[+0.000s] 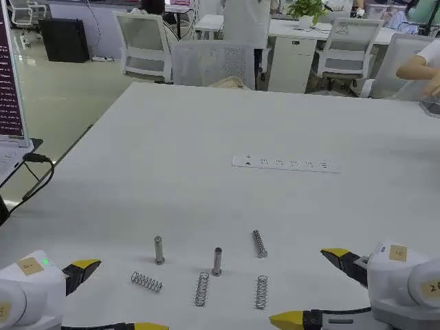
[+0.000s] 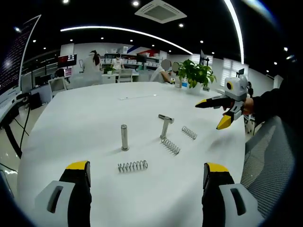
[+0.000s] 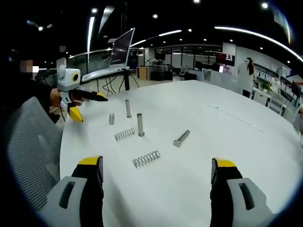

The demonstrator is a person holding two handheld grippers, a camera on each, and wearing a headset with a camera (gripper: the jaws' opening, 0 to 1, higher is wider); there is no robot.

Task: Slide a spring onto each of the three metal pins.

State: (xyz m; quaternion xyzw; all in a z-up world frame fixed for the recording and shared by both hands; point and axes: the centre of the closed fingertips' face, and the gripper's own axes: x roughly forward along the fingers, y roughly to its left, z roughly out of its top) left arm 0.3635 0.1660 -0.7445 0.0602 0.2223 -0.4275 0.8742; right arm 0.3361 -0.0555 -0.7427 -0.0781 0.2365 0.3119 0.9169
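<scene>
A white desk [image 1: 206, 137] is seen in the head view, and the upright middle pin [image 1: 217, 262] is taken as the reference for all places. A second pin, the left pin [image 1: 159, 250], is stood upright to the left of the middle pin and a little farther from the person. The third pin [image 1: 259, 243] is laid on its side to the right of the middle pin, also slightly beyond it. No spring is carried by any pin. The middle spring [image 1: 201, 289] is laid flat just beside the base of the middle pin, on the person's side. The left spring [image 1: 146, 281] is laid to the left of the middle pin and nearer the person, and the right spring [image 1: 261, 291] to its right and nearer the person. A power strip [image 1: 285, 163] is set well beyond the middle pin, toward the far side of the desk. The left gripper [image 1: 113, 295] is held well to the left of the middle pin, at the near edge. Its yellow-tipped fingers [image 2: 78, 166] are spread wide with nothing between them. The right gripper [image 1: 309, 287] is held to the right of the middle pin, its fingers [image 3: 222, 164] likewise spread apart and empty.
</scene>
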